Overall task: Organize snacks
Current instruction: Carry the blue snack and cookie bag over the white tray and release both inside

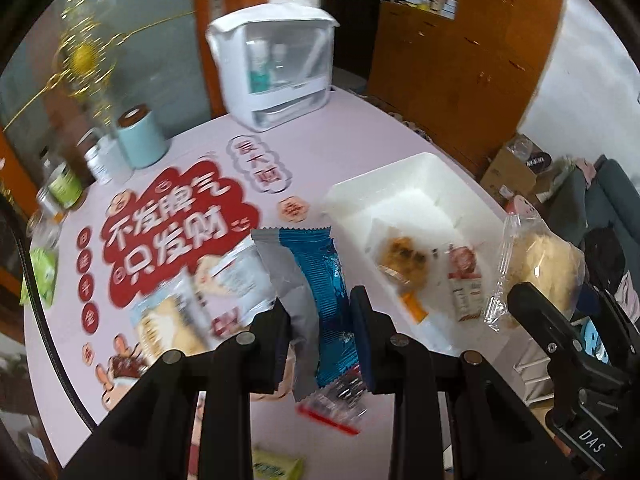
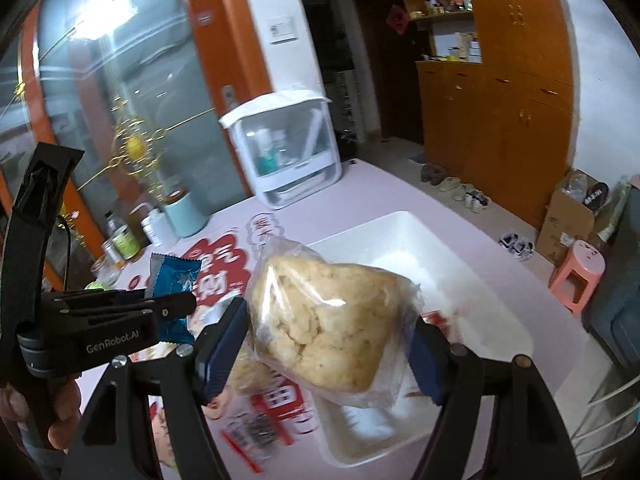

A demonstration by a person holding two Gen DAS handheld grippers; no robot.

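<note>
My left gripper is shut on a blue and silver snack packet, held above the pink table, left of the white bin. My right gripper is shut on a clear bag of pale puffed pastry, held over the bin's near left part. The pastry bag and the right gripper also show at the right of the left wrist view. In the bin lie a wrapped brown cake and a small red and white packet. The left gripper and its blue packet show in the right wrist view.
Loose snack packets lie on the table under my left gripper, with a green one near the front edge. A white cosmetics case stands at the back. A teal canister and jars stand at the far left. A pink stool is on the floor.
</note>
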